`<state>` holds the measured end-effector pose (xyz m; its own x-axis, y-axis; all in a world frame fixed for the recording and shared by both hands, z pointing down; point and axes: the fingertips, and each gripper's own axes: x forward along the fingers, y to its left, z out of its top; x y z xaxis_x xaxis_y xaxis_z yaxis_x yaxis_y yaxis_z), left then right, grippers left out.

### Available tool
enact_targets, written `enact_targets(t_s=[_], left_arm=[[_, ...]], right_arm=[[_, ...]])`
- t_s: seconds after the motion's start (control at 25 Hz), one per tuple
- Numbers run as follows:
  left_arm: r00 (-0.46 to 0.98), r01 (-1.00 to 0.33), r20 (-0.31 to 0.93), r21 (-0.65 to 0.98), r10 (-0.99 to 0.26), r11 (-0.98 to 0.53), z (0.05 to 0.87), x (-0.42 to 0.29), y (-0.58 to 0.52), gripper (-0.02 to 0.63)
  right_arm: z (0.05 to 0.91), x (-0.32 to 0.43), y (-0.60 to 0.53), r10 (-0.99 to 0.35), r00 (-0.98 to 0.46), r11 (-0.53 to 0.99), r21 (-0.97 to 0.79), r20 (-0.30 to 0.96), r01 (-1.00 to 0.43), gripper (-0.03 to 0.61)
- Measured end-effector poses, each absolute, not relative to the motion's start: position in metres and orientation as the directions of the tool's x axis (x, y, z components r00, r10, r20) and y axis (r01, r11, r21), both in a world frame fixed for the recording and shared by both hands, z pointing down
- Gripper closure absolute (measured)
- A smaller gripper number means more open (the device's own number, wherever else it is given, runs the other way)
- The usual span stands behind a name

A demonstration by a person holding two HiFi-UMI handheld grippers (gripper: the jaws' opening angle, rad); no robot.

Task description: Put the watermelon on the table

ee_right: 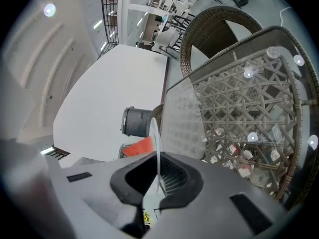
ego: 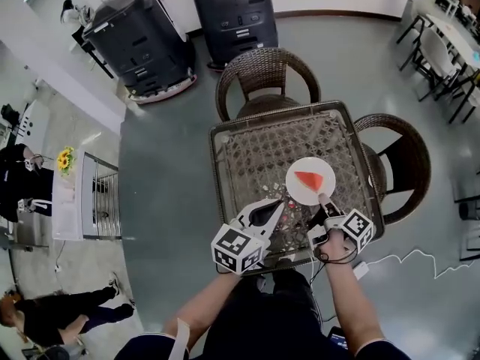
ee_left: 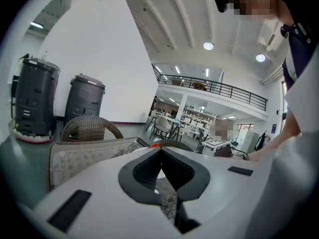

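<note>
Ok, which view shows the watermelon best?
Head view: the whole watermelon lies on the plate, seen from above. The right gripper view catches only a red corner behind the plate's edge; the left gripper view a tiny red sliver.

Mostly hidden behind edge-on plate (ee_right: 156,138) in right gripper view: watermelon (ee_right: 139,147). Only a red sliver showing over left gripper (ee_left: 160,151) tips in its view.

My right gripper (ego: 323,200) pinches the near rim of the white plate (ego: 298,191), which carries a watermelon slice (ego: 309,179) over the glass-topped wicker worktop (ego: 251,152). My left gripper (ego: 281,202) is just beside it.
</note>
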<state>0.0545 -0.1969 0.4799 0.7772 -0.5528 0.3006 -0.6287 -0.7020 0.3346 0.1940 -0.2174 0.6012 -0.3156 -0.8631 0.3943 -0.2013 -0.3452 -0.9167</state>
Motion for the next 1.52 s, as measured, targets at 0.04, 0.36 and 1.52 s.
enact_targets(t_s=[0.04, 0.36, 1.52], left_arm=[[0.774, -0.633, 0.304, 0.336, -0.555, -0.698, 0.482, 0.055, -0.198, 0.609], [0.757, -0.652, 0.338, 0.346, -0.559, -0.675, 0.497, 0.061, -0.211, 0.609], [0.74, -0.668, 0.409, 0.357, -0.534, -0.653, 0.534, 0.077, -0.222, 0.609]], right_arm=[[0.607, 0.193, -0.22, -0.858, -0.324, -0.347, -0.916, 0.397, -0.204, 0.568], [0.644, 0.185, -0.241, -0.821, -0.37, -0.377, -0.9, 0.435, -0.22, 0.568], [0.708, 0.176, -0.267, -0.743, -0.435, -0.418, -0.86, 0.509, -0.292, 0.568]])
